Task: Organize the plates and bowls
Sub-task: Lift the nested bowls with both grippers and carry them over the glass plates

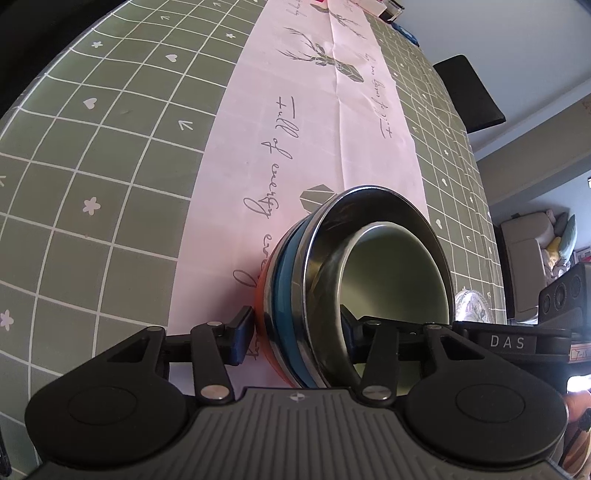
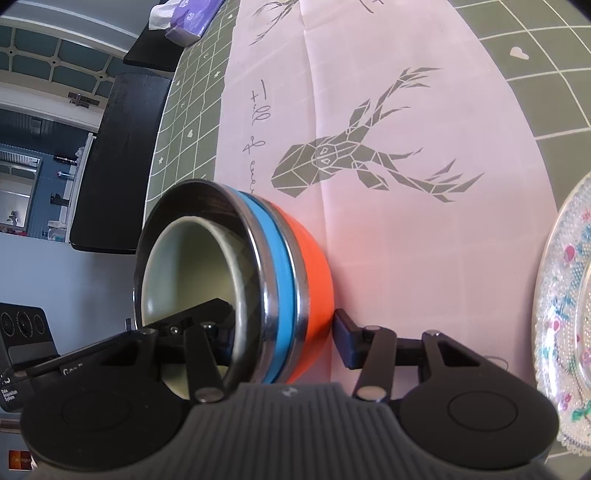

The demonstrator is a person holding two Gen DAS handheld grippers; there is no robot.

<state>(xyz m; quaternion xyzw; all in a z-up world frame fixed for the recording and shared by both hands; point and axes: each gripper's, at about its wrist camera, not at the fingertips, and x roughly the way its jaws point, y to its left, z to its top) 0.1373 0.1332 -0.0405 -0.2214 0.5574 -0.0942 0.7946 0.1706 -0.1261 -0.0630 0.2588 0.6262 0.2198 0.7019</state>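
Observation:
A nested stack of bowls (image 1: 284, 280) rests on the pink runner (image 1: 295, 147): an orange bowl (image 2: 314, 258) outermost, then a blue bowl (image 2: 277, 266), a steel bowl (image 2: 207, 199) and a pale green bowl (image 2: 192, 266) innermost. My left gripper (image 1: 295, 332) straddles the stack's wall on one side, with one pad against the orange outside and the other inside the rim. From the opposite side my right gripper (image 2: 282, 332) clamps the wall the same way. Both look shut on the stack.
A patterned glass plate (image 2: 565, 314) lies on the runner beside the stack, and its edge (image 1: 469, 306) shows in the left wrist view. A tissue pack (image 2: 192, 22) lies far off on the green grid tablecloth (image 1: 110, 166). Black chairs (image 2: 122, 158) stand at the table's edge.

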